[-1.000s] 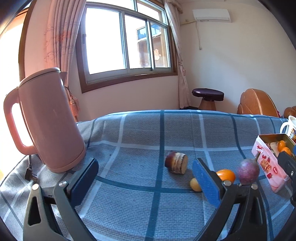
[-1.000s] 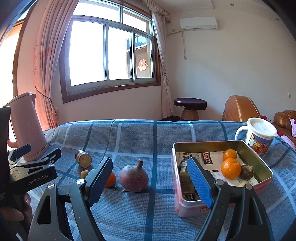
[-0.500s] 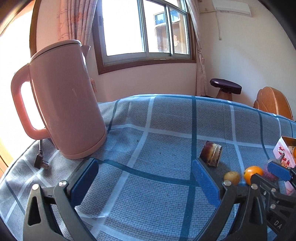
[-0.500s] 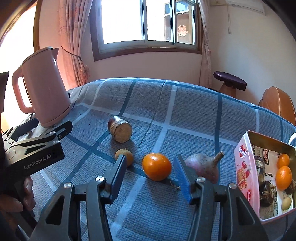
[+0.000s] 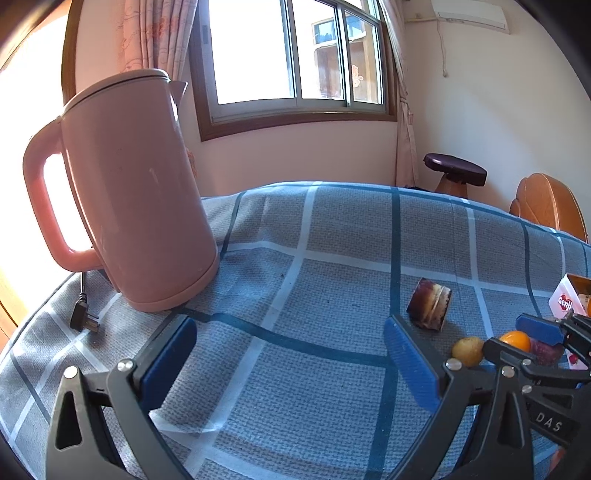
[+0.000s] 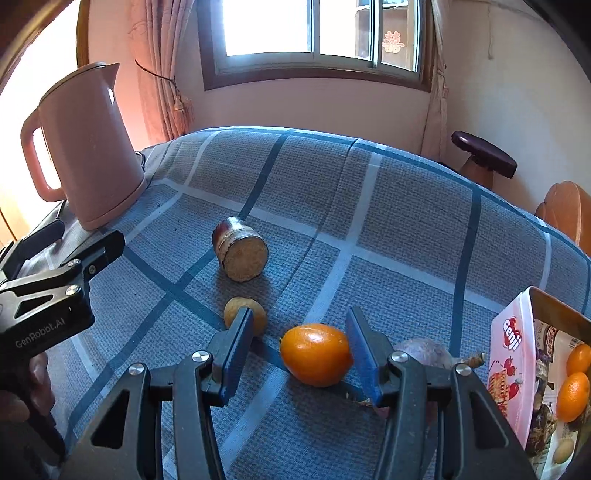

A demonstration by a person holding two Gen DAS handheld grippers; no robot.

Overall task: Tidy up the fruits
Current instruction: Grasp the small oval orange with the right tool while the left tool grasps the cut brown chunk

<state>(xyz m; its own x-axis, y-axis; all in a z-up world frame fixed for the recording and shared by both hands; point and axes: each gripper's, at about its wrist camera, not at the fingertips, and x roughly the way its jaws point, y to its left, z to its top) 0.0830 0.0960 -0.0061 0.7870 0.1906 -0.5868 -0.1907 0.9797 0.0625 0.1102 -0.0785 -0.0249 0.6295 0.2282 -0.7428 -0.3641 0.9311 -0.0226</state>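
We held both tongs over a table spread with a blue and grey checked cloth [image 6: 388,206], and we took the orange [image 6: 314,354] as our landmark. The right gripper [image 6: 301,352] hung low with its blue pads parted on either side of the orange; the right pad sat close against the fruit, but a gap showed on the left, so nothing was clamped. Just left of the orange and partly behind the left pad lay a small yellowish fruit [image 6: 240,314]. Just right of the orange, behind the right finger, lay a purple root-like fruit [image 6: 424,350]. Further right of the orange stood an open tin box [image 6: 511,343], with two small oranges [image 6: 572,395] and some darker pieces inside. Beyond the orange lay a short brown cut cylinder [image 6: 242,254] on its side. The left gripper [image 5: 291,354] hovered well left of the orange over bare cloth, its fingers spread wide and empty. Far left of the orange stood a pink kettle [image 5: 136,195], with a black plug [image 5: 83,321] on the cloth beside it. Past the table's far edge, we saw a dark round stool [image 6: 484,153], brown chair backs [image 5: 546,206], a wood-framed window [image 5: 295,62] with pink curtains [image 6: 159,66] and a wall air conditioner [image 5: 469,14].
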